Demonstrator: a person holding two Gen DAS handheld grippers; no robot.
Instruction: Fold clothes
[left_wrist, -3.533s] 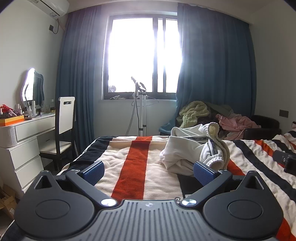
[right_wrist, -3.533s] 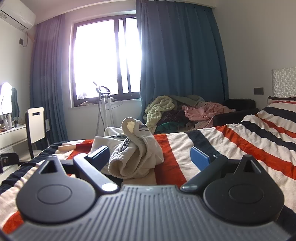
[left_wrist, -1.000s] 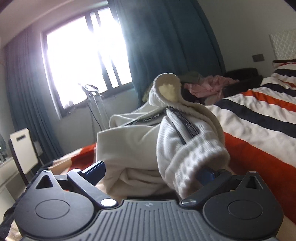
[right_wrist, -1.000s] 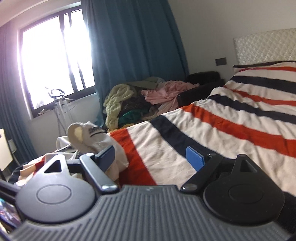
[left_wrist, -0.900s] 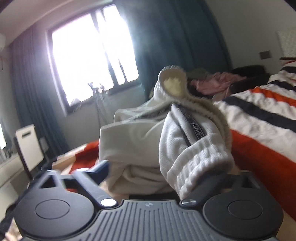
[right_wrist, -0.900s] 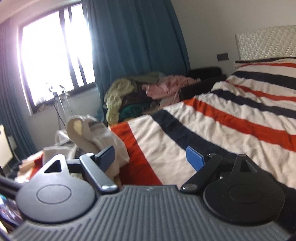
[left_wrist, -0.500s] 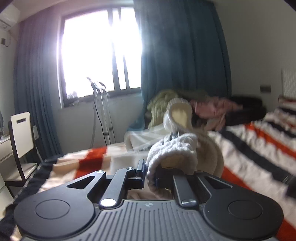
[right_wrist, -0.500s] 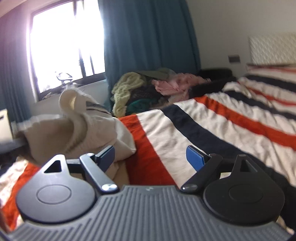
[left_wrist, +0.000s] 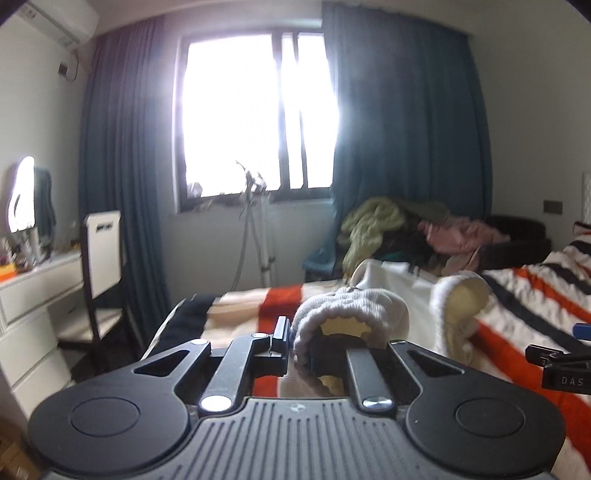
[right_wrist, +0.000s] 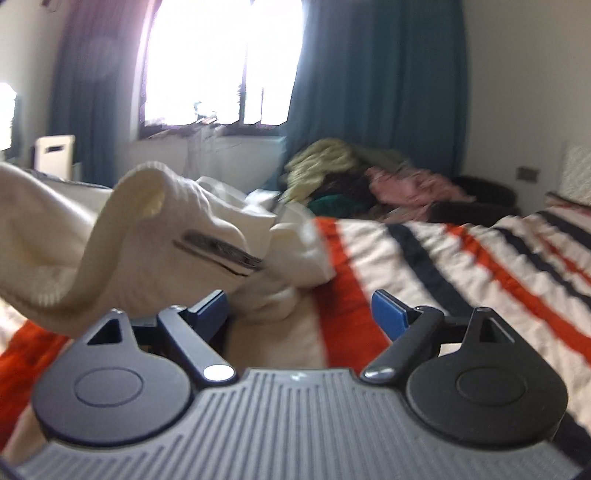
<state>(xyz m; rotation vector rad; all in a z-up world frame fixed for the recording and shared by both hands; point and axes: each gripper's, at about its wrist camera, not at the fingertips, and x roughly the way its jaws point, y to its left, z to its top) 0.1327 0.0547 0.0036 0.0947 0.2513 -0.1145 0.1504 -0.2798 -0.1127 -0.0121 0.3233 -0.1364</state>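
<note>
Cream ribbed knit sits clamped in your left claw: its jaws are drawn together on a cuff of the white garment, which is bunched, not folded, on the striped bedspread. From that claw the rest of the cloth runs forward and to the right, ending in a second ribbed opening just right of the pinched one. Your right claw stands spread wide and holds nothing; the garment lies up against its left finger and spills away to its left, with bare bedspread ahead and to the right. I judge the free cuff is nearer your right claw, so a grasp there would mean swinging it leftward toward the ribbing.
</note>
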